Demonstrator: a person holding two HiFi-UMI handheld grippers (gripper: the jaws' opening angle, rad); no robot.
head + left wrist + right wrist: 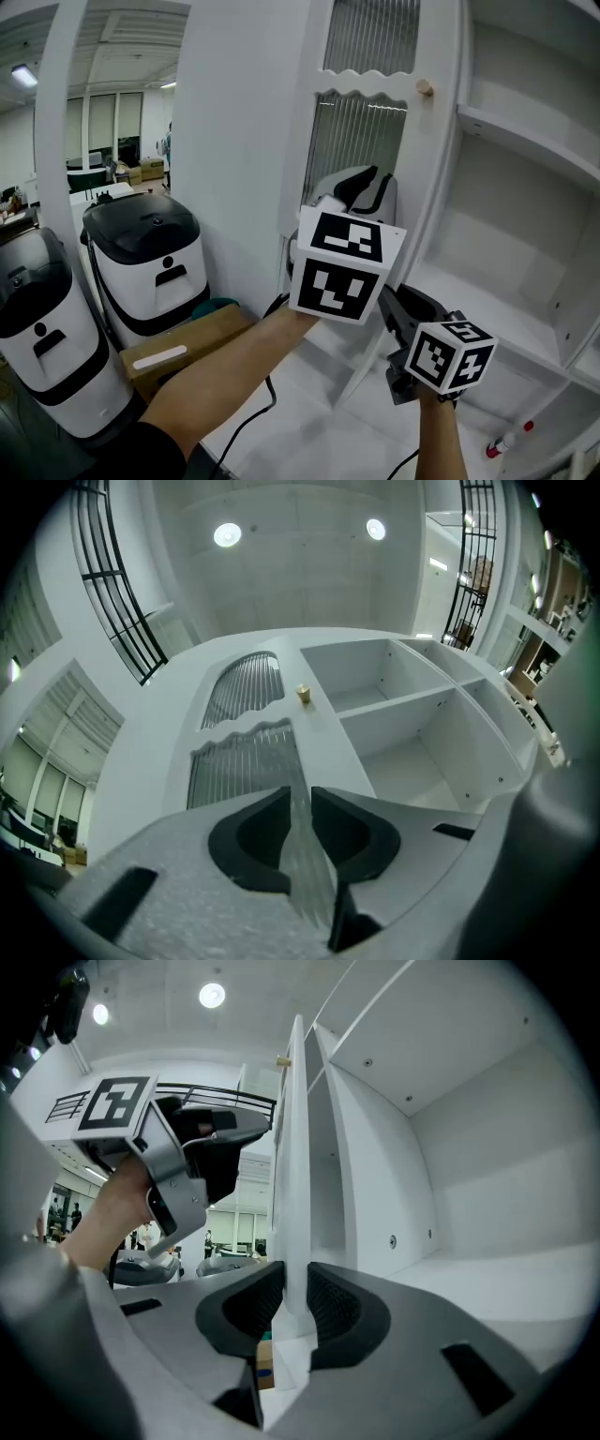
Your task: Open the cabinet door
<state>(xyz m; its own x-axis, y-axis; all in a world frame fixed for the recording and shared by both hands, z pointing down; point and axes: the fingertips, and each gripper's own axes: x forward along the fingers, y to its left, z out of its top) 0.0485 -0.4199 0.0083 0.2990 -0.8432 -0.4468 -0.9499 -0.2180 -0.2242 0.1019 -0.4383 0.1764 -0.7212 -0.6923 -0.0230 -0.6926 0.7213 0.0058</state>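
Cabinet (525, 309) right, two bins (150, 248) left.
The door (370, 141) stands at centre, shelves (525, 136) right of it; a box (183, 352) lies low between bins and door.

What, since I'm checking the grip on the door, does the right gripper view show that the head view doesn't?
Only the right gripper view: the right claw clamped on the cabinet door, seen edge-on. Only the head view: the door's ribbed panels and the right marker cube. Both: the door, its wooden knob and the open shelves.
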